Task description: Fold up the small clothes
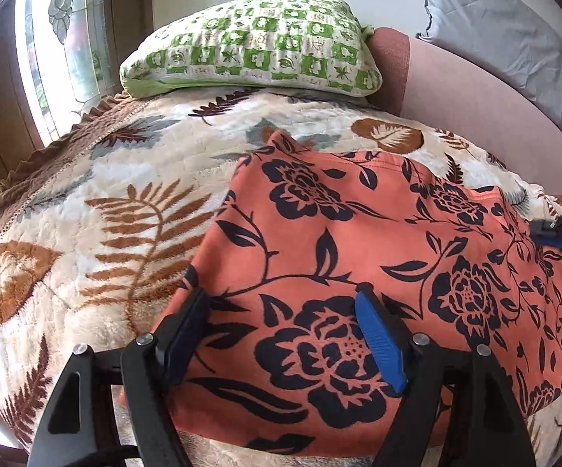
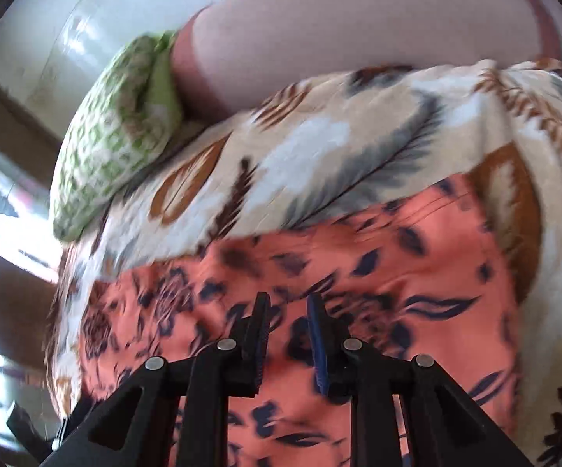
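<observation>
A leaf-print blanket (image 1: 86,202) covers the bed, and on it lies the orange floral garment (image 1: 359,233), spread flat. The left gripper (image 1: 281,303) stands wide open over the garment's near left edge, holding nothing. The right gripper (image 2: 288,303) hovers over the garment's right side, jaws narrowly apart; the blurred view suggests nothing is pinched. A green checked pillow (image 1: 250,46) rests beyond.

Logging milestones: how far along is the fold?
Done: orange floral garment lies spread on the leaf-print blanket, no fold visible. In hand: left gripper jaws wide open over its near edge; right gripper narrowly open above the cloth, gripping nothing. Left: every fold.
</observation>
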{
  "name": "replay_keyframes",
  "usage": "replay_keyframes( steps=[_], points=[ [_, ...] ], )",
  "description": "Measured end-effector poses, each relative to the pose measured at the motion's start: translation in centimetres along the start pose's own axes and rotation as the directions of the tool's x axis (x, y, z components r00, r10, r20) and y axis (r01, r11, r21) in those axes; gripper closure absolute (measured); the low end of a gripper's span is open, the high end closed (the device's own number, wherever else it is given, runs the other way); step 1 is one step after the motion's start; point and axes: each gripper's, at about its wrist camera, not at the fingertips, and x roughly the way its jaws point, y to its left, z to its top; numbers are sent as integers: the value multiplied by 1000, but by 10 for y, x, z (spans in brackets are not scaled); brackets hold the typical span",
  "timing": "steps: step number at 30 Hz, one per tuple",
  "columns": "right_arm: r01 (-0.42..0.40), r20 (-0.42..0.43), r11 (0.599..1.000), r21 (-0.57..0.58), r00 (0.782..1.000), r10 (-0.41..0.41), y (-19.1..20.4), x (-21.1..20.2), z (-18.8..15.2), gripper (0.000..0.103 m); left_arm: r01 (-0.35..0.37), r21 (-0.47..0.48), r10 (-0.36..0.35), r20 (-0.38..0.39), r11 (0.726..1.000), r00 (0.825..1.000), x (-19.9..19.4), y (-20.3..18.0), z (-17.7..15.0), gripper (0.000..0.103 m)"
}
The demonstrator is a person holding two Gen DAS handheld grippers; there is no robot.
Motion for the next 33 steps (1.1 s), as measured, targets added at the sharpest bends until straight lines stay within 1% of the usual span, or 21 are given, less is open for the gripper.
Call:
replay_keyframes(
  steps=[1, 2, 3, 4, 6, 8, 10, 11, 13, 15, 16, 17, 19, 21, 22, 23, 24, 25, 28, 31, 33],
  points=[
    [51, -47, 998, -43, 998, -53, 7, 19, -3, 80, -3, -3, 3, 2, 1000, 1000, 0, 2, 1, 25],
    [79, -55, 995, -67, 995, -83, 8, 32, -3, 79, -1, -6, 1, -3, 1000, 1000, 2, 5, 2, 25],
    [82, -14, 995, -59, 996, -83, 8, 33, -3, 79, 5, 4, -4, -27, 1000, 1000, 7, 6, 1, 25],
    [88, -6, 996, -31, 996, -88, 9, 32, 0, 79, -5, 34, 6, -47, 999, 999, 11, 4, -1, 25],
    [102, -11, 995, 5, 995, -102, 19, 25, 0, 79, -33, 87, 35, -27, 996, 999, 10, -2, -3, 24],
    [70, 30, 997, -32, 997, -69, 30, 11, -5, 78, -38, 101, 40, -25, 994, 999, 10, -4, -4, 24],
    [84, 50, 994, -71, 996, -80, 47, 3, -20, 78, -30, 92, 34, -33, 995, 999, 10, -2, -3, 23],
    [89, 43, 992, -86, 995, -86, 53, 3, -31, 78, -27, 88, 30, -36, 996, 999, 10, -2, -2, 22],
    [120, -1, 988, -99, 993, -120, 51, 15, -51, 73, -37, 101, 41, -32, 994, 999, 11, -4, -3, 21],
    [145, 58, 980, -139, 989, -138, 52, 13, -63, 73, -49, 113, 52, -25, 992, 998, 11, -5, -4, 21],
    [157, 50, 977, -143, 987, -151, 53, 9, -66, 73, -49, 112, 52, -22, 992, 998, 11, -6, -4, 21],
    [157, 41, 978, -136, 987, -153, 54, 4, -67, 73, -47, 109, 50, -20, 993, 999, 10, -5, -4, 21],
    [103, 66, 990, -99, 993, -97, 54, -17, -74, 73, -46, 108, 48, -17, 993, 999, 10, -5, -5, 21],
    [86, 79, 991, -102, 994, -78, 53, -34, -86, 73, -52, 114, 53, -10, 992, 999, 10, -6, -6, 21],
    [84, 66, 990, -113, 995, -77, 53, -31, -91, 72, -53, 114, 55, -8, 992, 998, 10, -6, -6, 20],
    [86, 44, 989, -121, 996, -81, 53, -28, -98, 67, -55, 113, 56, -6, 992, 998, 10, -6, -6, 20],
    [96, 12, 987, -125, 995, -95, 51, -21, -106, 51, -58, 112, 59, -5, 992, 998, 11, -6, -6, 19],
    [108, -17, 985, -132, 994, -112, 47, -13, -115, 45, -60, 111, 61, -5, 992, 998, 11, -7, -6, 18],
    [126, 36, 972, -200, 992, -121, 50, -29, -130, 45, -72, 114, 72, 1, 991, 997, 14, -8, -6, 16],
    [73, 110, 987, -145, 992, -57, 41, -57, -139, 44, -78, 113, 78, 6, 991, 997, 14, -9, -7, 15],
    [80, 120, 990, -114, 990, -66, 30, -61, -147, 34, -78, 113, 78, 1, 991, 997, 16, -10, -7, 10]
  ],
)
